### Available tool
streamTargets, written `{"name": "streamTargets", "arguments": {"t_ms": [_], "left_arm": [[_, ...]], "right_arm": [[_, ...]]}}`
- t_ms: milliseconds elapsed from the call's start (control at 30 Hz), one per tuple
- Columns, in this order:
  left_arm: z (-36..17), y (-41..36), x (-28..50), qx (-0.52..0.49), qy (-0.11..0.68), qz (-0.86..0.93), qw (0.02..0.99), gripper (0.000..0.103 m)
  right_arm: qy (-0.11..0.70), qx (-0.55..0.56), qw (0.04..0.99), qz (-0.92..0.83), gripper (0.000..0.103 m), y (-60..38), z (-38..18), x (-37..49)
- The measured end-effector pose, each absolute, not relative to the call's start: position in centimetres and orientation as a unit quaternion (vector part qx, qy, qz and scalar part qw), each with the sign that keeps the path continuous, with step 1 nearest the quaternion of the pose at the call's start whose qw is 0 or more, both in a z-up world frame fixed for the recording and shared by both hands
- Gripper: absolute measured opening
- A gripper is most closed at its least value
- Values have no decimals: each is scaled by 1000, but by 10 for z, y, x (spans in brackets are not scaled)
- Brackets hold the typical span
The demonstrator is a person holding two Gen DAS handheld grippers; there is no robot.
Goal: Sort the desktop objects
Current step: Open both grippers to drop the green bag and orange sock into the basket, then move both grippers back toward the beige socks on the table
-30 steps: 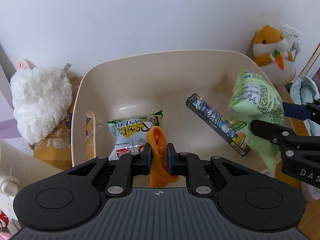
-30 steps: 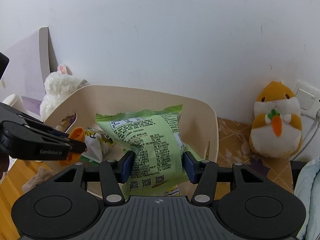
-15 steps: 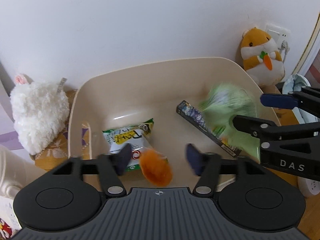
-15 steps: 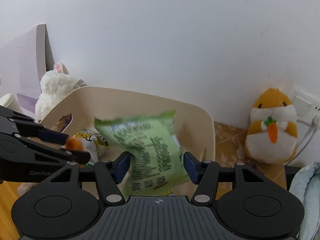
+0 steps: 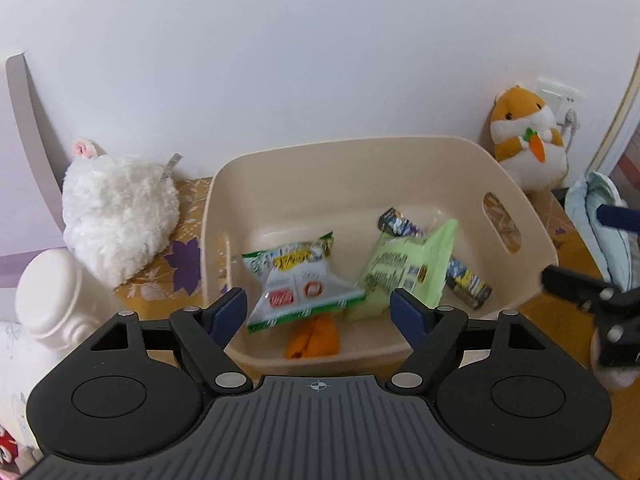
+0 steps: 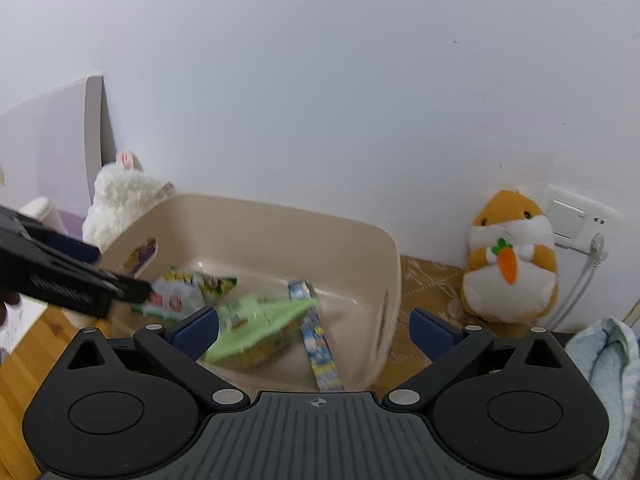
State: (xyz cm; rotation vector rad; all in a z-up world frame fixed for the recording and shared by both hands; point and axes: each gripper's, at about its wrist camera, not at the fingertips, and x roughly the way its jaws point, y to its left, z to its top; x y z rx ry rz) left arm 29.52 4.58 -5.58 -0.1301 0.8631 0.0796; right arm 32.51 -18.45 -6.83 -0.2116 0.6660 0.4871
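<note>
Lying inside the beige bin (image 5: 532, 240) are four things: a light green snack bag (image 5: 408, 268) toward the right, a white-and-green snack packet (image 5: 298, 284) toward the left, a small orange item (image 5: 314, 340) at the near wall, and a long dark printed stick pack (image 5: 464, 276) partly under the green bag. The left tongs (image 5: 318, 312) are opening, their blue pads wide apart with nothing pinched; the packets seen between them lie down in the bin, apart from the pads. The right tongs (image 6: 314, 330) are opening too, at full spread and empty, with the green bag (image 6: 260, 320) lying loose below them in the bin (image 6: 280, 216). Both loads look delivered, so this round of sorting seems done. What is left is hard to judge: a white fluffy plush (image 5: 120, 208) sits just left of the bin on the table (image 5: 188, 216), an orange hamster plush (image 5: 528, 136) stands by the wall at the far right, a white bottle-like container (image 5: 56, 300) is at the near left, and a pale cloth (image 5: 600, 224) lies at the right edge. Whether any of these belong in the bin cannot be told.
</note>
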Motion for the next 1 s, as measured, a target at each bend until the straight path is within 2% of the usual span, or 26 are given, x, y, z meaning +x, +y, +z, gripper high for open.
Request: {"name": "streamTargets", "arguments": {"t_ms": [467, 1000], "left_arm": [[-70, 83, 221, -64, 429, 41, 900, 80], [-120, 96, 216, -84, 491, 32, 867, 80]], "right_arm": [[355, -111, 913, 169, 103, -252, -86, 279], [418, -149, 880, 170, 103, -258, -133, 247]]}}
